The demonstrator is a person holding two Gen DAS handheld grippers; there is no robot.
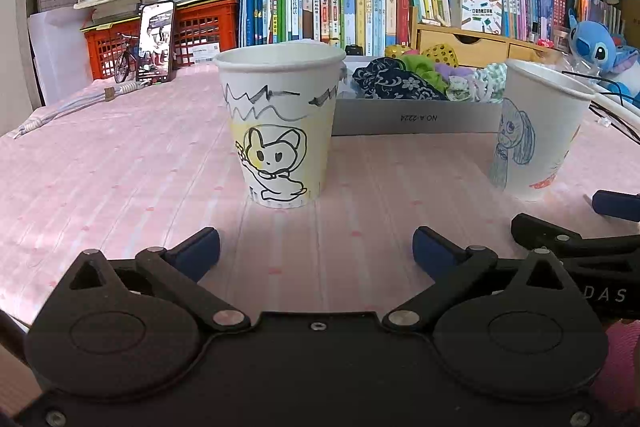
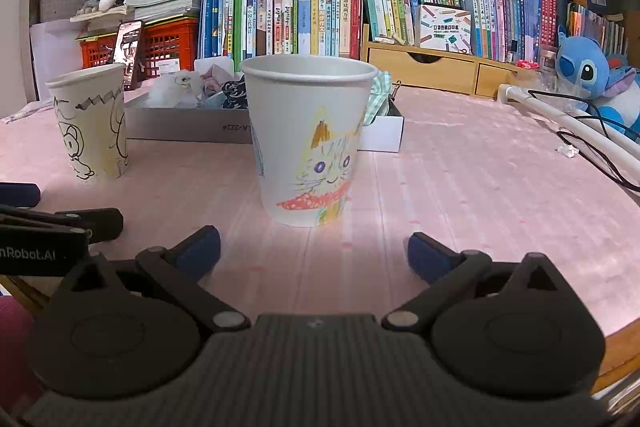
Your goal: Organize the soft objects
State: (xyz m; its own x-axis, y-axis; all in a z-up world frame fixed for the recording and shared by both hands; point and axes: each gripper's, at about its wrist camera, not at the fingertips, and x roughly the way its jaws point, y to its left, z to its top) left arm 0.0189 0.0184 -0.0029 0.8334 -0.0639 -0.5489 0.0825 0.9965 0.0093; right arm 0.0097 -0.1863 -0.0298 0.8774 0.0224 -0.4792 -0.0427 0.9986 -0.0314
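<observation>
- Your left claw [image 1: 316, 247] is wide open w/ nothing in it; the bunny cup [image 1: 280, 123] stands upright just ahead, clear of both pads.
- Your right claw [image 2: 314, 249] is also spread wide, empty; the cat cup [image 2: 310, 143] is upright straight ahead, not touched.
- Soft objects [image 1: 404, 79] are piled in the grey box [image 1: 416, 117] behind both cups, well beyond either claw, on the pink surface [image 1: 120, 167].
</observation>
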